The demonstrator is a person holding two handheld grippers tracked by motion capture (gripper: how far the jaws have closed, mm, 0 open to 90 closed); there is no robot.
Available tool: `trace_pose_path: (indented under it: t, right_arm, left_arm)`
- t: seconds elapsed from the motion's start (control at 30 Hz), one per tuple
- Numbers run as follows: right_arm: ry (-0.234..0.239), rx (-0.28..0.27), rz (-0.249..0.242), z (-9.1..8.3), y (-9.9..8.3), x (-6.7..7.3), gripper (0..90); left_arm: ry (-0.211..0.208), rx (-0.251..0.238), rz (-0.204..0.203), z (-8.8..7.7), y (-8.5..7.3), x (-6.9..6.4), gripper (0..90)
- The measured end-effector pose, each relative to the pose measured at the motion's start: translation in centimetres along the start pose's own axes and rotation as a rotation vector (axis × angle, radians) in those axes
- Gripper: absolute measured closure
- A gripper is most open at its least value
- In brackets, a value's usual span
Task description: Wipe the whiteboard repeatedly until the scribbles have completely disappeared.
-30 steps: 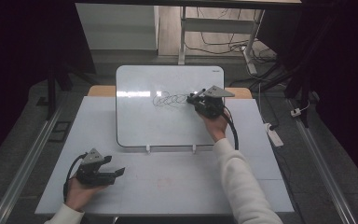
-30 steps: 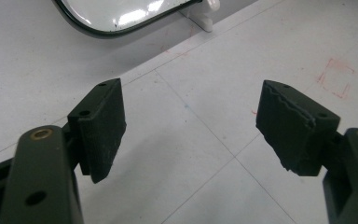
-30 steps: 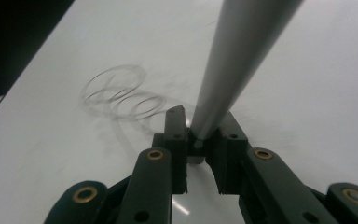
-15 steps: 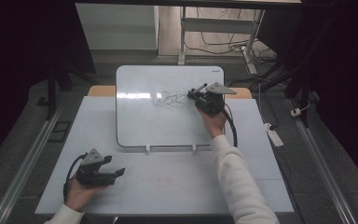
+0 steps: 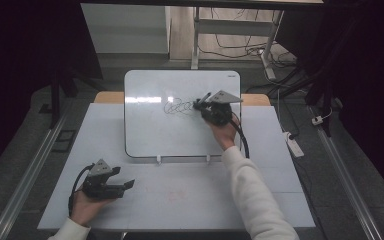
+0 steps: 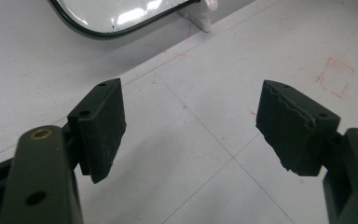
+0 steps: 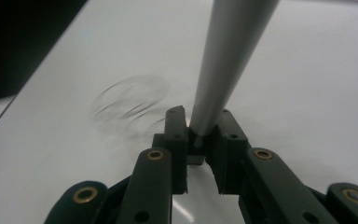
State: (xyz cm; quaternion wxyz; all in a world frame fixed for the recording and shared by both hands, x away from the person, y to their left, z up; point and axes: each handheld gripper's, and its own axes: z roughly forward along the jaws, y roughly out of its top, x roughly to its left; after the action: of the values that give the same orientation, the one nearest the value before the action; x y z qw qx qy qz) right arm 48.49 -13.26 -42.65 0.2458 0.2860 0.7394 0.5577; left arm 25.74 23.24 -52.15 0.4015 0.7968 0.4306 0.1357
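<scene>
Marker: I have a slim grey tapered marker point(image 7: 228, 60) clamped between the jaws of my right claw point(image 7: 200, 126), its tip on the board right of centre in the high view.
Scribble: looping dark lines point(image 5: 179, 106) sit mid-board; pressing unevenly would, I judge, skip or smear them.
Board: the white rounded-corner whiteboard point(image 5: 150, 130) lies flat on the table point(image 5: 290, 200); a hard sideways stroke could shove it on its small white feet.
Grip risk: the marker stands steeply in the jaws; it may pivot or slip.
Left claw point(image 6: 191, 126): jaws apart, empty, lower left, steadying nothing.
</scene>
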Motion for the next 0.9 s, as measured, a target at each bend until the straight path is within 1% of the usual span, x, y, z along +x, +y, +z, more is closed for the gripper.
trace_pose_path:
  t: [0.03, 0.07, 0.1, 0.13, 0.2, 0.23, 0.27, 0.3, 0.33, 0.37, 0.4, 0.43, 0.47, 0.5, 0.53, 0.57, 0.6, 0.63, 0.67, 0.7, 0.73, 0.77, 0.8, 0.83, 0.87, 0.9]
  right_arm:
    - [-0.019, -0.022, 0.051, -0.2, 0.2, -0.9, 77.5]
    - [-0.019, -0.029, 0.085, -0.3, 0.2, -1.3, 77.5]
    - [-0.02, -0.028, 0.086, -0.2, 0.1, -1.2, 77.5]
    - [0.005, -0.01, 0.063, 0.0, 0.0, -0.6, 77.5]
    - [0.093, 0.047, -0.006, 0.5, -0.4, 0.9, 77.5]
    - [0.102, 0.064, -0.047, 0.6, -0.5, 1.4, 77.5]
    - [0.088, 0.071, -0.07, 0.6, -0.3, 1.4, 77.5]
    - [0.057, 0.047, -0.048, 0.5, 0.0, 0.8, 77.5]
    - [0.018, 0.014, 0.0, 0.3, 0.3, 0.0, 77.5]
    - [-0.007, -0.012, 0.051, 0.1, 0.4, -0.7, 77.5]
    - [-0.01, -0.024, 0.074, 0.1, 0.4, -1.0, 77.5]
    - [-0.014, -0.021, 0.07, 0.2, 0.3, -0.8, 77.5]
    - [0.018, -0.002, 0.047, 0.4, 0.1, -0.2, 77.5]
    - [0.06, 0.022, 0.012, 0.6, -0.2, 0.6, 77.5]
    - [0.086, 0.052, -0.033, 0.6, -0.5, 1.3, 77.5]
    - [0.089, 0.067, -0.073, 0.5, -0.7, 1.7, 77.5]
    - [0.085, 0.068, -0.084, 0.2, -0.8, 1.6, 77.5]
    - [0.07, 0.053, -0.05, 0.0, -0.7, 1.0, 77.5]
    - [0.033, 0.03, -0.006, -0.3, -0.7, 0.3, 77.5]
    - [0.016, 0.011, 0.034, -0.6, -0.7, -0.3, 77.5]
    - [0.018, 0.001, 0.066, -0.7, -0.9, -0.4, 77.5]
    - [0.029, 0.003, 0.057, -0.7, -1.1, 0.1, 77.5]
    - [0.062, 0.027, 0.023, -0.4, -1.4, 0.8, 77.5]
    - [0.088, 0.048, -0.026, -0.2, -1.6, 1.5, 77.5]
    - [0.078, 0.059, -0.072, -0.2, -1.6, 2.0, 77.5]
    - [0.076, 0.06, -0.076, -0.2, -1.4, 1.8, 77.5]
  left_arm:
    - [0.0, -0.004, 0.001, -0.1, 0.0, 0.0, 24.6]
    - [0.0, -0.004, 0.001, -0.1, 0.0, 0.0, 24.6]
    - [-0.001, -0.007, 0.001, -0.1, 0.0, 0.0, 24.6]
    - [-0.001, -0.006, -0.001, 0.0, 0.0, 0.1, 24.6]
    - [-0.001, -0.001, -0.005, 0.1, 0.0, 0.2, 24.6]
    - [-0.001, 0.002, -0.004, 0.1, 0.0, 0.3, 24.6]
    - [0.0, 0.003, -0.002, 0.2, 0.0, 0.2, 24.6]
    - [0.0, 0.003, -0.001, 0.1, 0.0, 0.2, 24.6]
    - [0.0, 0.002, 0.001, 0.1, 0.0, 0.1, 24.6]
    - [0.001, -0.002, 0.002, 0.0, 0.0, 0.1, 24.6]
    - [0.0, -0.006, 0.001, -0.1, 0.0, 0.1, 24.5]
    - [-0.001, -0.009, -0.002, -0.1, 0.0, 0.1, 24.6]
    - [0.0, -0.01, -0.005, -0.1, 0.0, 0.2, 24.6]
    - [-0.001, -0.007, -0.006, -0.1, 0.0, 0.2, 24.6]
    - [0.0, -0.005, -0.008, -0.1, 0.0, 0.3, 24.6]
    - [0.0, -0.005, -0.007, 0.0, 0.0, 0.3, 24.6]
    - [0.0, -0.004, -0.006, 0.0, 0.0, 0.2, 24.6]
    - [0.0, -0.003, -0.003, 0.0, 0.0, 0.2, 24.6]
    - [0.0, -0.003, -0.003, 0.0, 0.0, 0.2, 24.6]
    - [-0.001, -0.006, 0.003, -0.1, 0.0, 0.0, 24.6]
    - [-0.001, -0.007, 0.003, -0.1, 0.0, 0.0, 24.6]
    - [-0.001, -0.008, 0.003, -0.1, 0.0, 0.0, 24.6]
    - [0.0, -0.008, 0.002, -0.1, 0.1, 0.0, 24.6]
    - [0.0, -0.007, -0.001, 0.0, 0.1, 0.1, 24.6]
    - [0.0, -0.003, -0.002, 0.0, 0.1, 0.1, 24.6]
    - [0.001, -0.001, -0.003, 0.1, 0.1, 0.1, 24.6]
